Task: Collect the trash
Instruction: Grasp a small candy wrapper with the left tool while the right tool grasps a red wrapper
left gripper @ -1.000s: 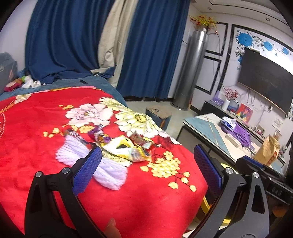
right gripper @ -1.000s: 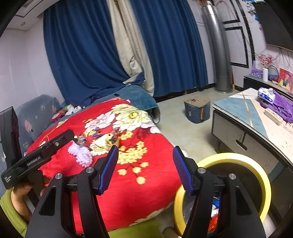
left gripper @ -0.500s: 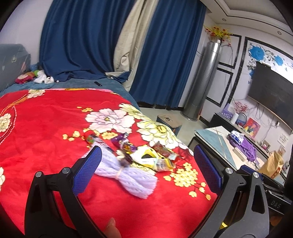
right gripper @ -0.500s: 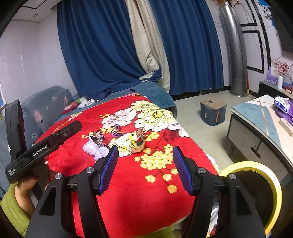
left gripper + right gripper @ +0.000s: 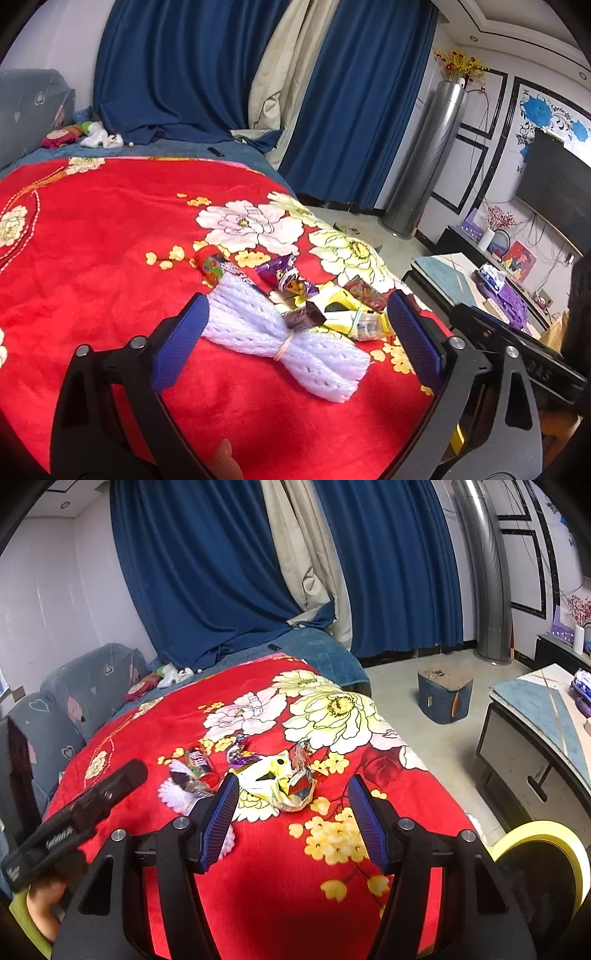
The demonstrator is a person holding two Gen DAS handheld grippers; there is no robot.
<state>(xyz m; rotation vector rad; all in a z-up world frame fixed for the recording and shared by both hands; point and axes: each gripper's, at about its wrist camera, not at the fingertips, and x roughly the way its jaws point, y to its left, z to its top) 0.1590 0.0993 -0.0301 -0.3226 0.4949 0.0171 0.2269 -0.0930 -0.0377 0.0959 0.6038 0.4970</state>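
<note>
Left gripper (image 5: 295, 328) wide, jaws closing around the white foam net (image 5: 284, 339) — untouched; right gripper (image 5: 291, 812) half open — empty.

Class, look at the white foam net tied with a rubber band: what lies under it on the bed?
The white foam net rests on the red floral blanket. Its far end overlaps a striped wrapper. Whatever else lies beneath is covered.

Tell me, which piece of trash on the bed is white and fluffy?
The white foam net bundle, tied with a rubber band; the other pieces are shiny coloured wrappers.
</note>
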